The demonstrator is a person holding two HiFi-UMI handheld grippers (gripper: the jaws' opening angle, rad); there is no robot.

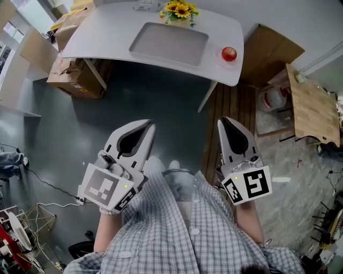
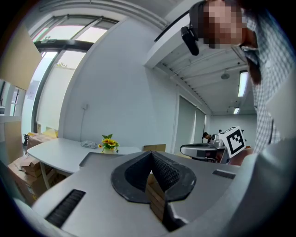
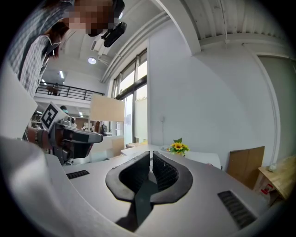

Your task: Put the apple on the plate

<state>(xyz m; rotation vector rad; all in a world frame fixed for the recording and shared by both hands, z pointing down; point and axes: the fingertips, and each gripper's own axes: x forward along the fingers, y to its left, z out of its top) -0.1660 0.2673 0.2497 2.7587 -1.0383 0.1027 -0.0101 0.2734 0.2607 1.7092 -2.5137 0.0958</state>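
Apple (image 1: 229, 53): on the right end of the white table (image 1: 107, 32), at about 1 o'clock from the person in the head view. A pale round rim shows around it, too small to tell whether that is a dish.
Plate: none I can name for sure. A grey tray (image 1: 169, 44) lies mid-table at 12 o'clock, with sunflowers (image 1: 181, 9) just behind it.
Left gripper (image 1: 151, 123): jaws pressed fully together, nothing between them.
Right gripper (image 1: 224, 121): pads all but meeting, with only a thin slit between them, and nothing in it.
Step in hand: the approach, as I judge it. Both grippers are held low in front of the person, well apart from the table, with dark floor (image 1: 150, 91) in between.
Doing it well: probably use the right gripper, since the apple lies on its side (the left would have to cross over). Spread the jaws wide before reaching the fruit, not at it. Come in level at the apple's widest part, and close gently so it doesn't roll off the table's near edge.
Before lifting: check at close range what that rim is.
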